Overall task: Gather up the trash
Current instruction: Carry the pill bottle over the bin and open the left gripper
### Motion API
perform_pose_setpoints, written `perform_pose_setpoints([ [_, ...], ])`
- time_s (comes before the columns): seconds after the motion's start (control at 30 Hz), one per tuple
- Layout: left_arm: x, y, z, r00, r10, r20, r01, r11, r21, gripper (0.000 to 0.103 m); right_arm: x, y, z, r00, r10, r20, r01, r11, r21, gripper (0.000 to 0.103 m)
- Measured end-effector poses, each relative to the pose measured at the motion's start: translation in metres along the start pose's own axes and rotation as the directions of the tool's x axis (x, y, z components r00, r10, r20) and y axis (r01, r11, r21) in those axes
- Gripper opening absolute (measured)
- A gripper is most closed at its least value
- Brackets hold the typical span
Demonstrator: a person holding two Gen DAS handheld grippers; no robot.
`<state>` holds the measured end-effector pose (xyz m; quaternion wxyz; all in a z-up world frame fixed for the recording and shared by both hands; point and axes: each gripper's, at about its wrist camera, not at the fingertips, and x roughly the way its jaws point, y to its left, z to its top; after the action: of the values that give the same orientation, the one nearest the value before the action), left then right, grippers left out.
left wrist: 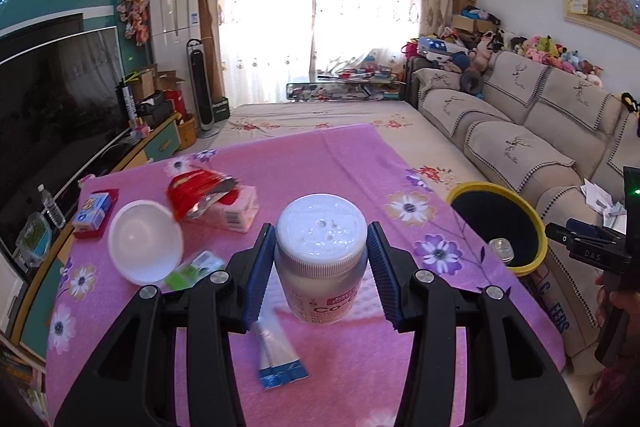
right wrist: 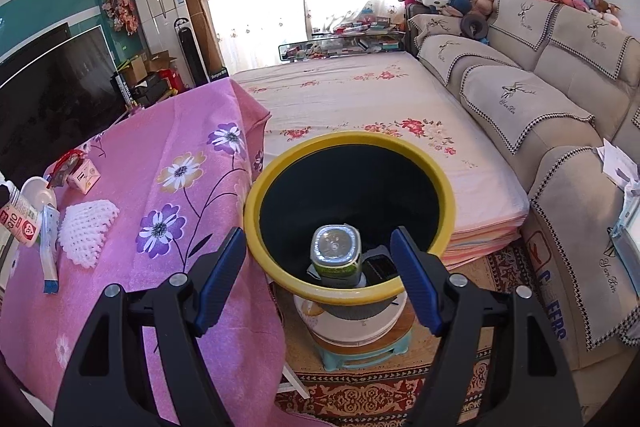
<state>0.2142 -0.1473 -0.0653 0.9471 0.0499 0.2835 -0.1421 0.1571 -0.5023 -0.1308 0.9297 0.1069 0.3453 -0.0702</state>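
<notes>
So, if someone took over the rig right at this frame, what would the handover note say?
Left gripper: jaws shut on the white-capped jar, lifted above the pink tablecloth.
Right gripper: open, empty, over the yellow-rimmed bin.
Done: a green-labelled container lies in the bin.
Left: bin the jar, then clear the table: white bowl, red wrapper, pink tissue pack, blue carton, green packet, blue-ended tube, white foam net.

The white-capped bottle shows "Co-" on its label. "DAS" is printed on the right gripper. Sofa covers bear embroidered script, unreadable.
</notes>
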Motion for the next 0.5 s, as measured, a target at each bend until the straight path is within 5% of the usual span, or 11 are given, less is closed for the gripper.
perform_pose_setpoints([
  [0.17, 0.030, -0.054, 0.023, 0.992, -0.125, -0.015, 0.126, 0.991, 0.049, 0.047, -0.023, -0.029, 0.000, 0.998, -0.048, 0.033, 0.047, 0.999, 0.026, 0.071],
  [0.5, 0.104, -0.189, 0.052, 0.947, -0.302, -0.104, 0.317, 0.932, 0.178, 0.047, -0.027, -0.078, -0.010, 0.994, -0.110, 0.018, 0.107, 0.989, 0.098, 0.072],
])
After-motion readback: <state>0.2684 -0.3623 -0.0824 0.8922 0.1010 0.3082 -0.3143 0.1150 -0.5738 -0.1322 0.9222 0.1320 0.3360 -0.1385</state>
